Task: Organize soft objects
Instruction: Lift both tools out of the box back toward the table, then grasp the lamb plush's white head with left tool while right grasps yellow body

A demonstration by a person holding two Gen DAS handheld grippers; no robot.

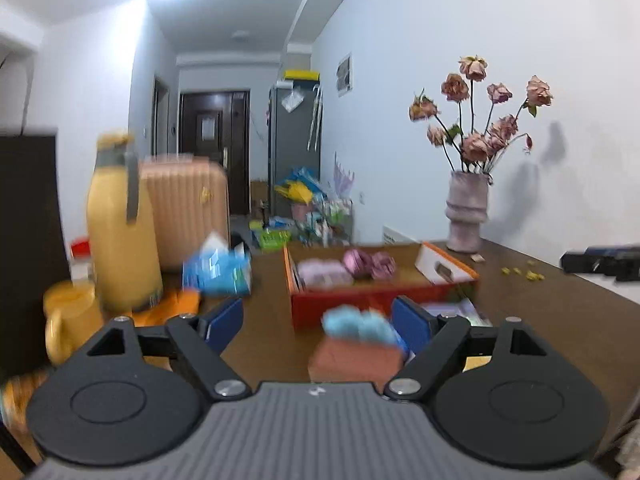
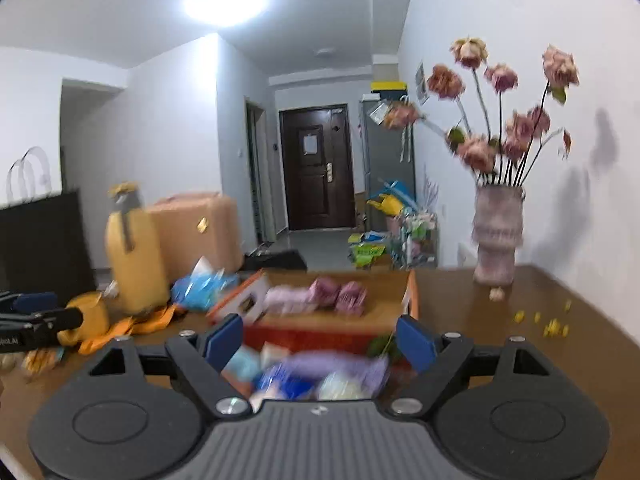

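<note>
Right now both tools are wide apart and hold nothing: the left hand-held gripper (image 1: 318, 320) has only air between its blue pads, and so does the right hand-held gripper (image 2: 319, 342). Just in front of the right one, low on the brown counter (image 2: 480, 312), lies a blurry heap of soft things (image 2: 320, 376), purple, blue and pale, still outside the box. In the left view a fuzzy light blue thing on something reddish brown (image 1: 360, 340) sits close to the right pad; the blur hides what it is. A little farther back stands the orange cardboard box (image 1: 360, 300), and inside it are a pale pink soft pack (image 1: 324, 272) and two rolled purple bundles (image 1: 370, 263), so some tidying looks done. To the left of the box, a blue tissue pack (image 1: 220, 268) and an orange cloth (image 2: 132, 326) wait on the counter beside a tall yellow jug (image 1: 120, 224) and a yellow mug (image 1: 70, 316). I think the job is about half done, with the near heap and the blue pack left. Far back stand a vase of dried roses (image 1: 468, 212) and a peach suitcase (image 1: 184, 208).
</note>
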